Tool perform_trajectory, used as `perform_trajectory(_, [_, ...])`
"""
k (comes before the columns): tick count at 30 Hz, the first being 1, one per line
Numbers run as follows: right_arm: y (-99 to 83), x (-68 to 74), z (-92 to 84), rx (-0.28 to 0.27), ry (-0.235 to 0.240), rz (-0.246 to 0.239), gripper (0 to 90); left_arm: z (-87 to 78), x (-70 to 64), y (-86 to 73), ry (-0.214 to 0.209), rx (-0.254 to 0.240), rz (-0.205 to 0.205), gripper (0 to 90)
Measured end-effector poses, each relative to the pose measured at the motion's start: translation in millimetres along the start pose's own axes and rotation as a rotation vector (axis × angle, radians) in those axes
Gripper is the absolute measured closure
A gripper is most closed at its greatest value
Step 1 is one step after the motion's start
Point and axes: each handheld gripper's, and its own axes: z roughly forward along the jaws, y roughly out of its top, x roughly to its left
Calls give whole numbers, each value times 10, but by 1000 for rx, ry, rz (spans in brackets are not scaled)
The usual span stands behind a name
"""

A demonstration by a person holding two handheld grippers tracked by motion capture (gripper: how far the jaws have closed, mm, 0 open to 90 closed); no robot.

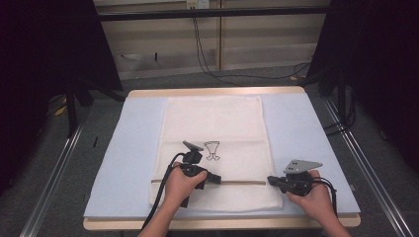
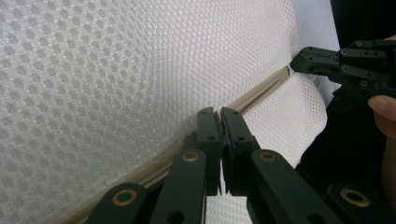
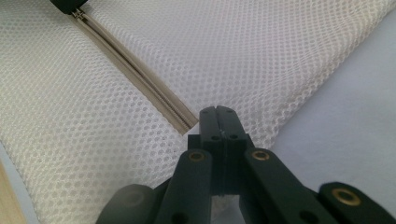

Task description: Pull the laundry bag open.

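Lying flat, mesh bag (image 1: 213, 148), long axis away from person; zipper (image 1: 237, 182) crosswise; both hand-held grippers clamped on zipper.

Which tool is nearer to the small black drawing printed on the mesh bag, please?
The left tool. It sits at the zipper just below the drawing, while the right tool is at the zipper's end, near the mesh bag's right edge.

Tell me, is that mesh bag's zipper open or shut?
Shut along the stretch shown: the zipper runs as one closed beige line across the mesh bag, no gap.
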Motion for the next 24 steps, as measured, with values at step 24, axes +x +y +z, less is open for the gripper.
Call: perform_trajectory(24, [-2, -20, 1, -3, 10, 8, 900, -100, 41, -16, -14, -14, -4, 873])
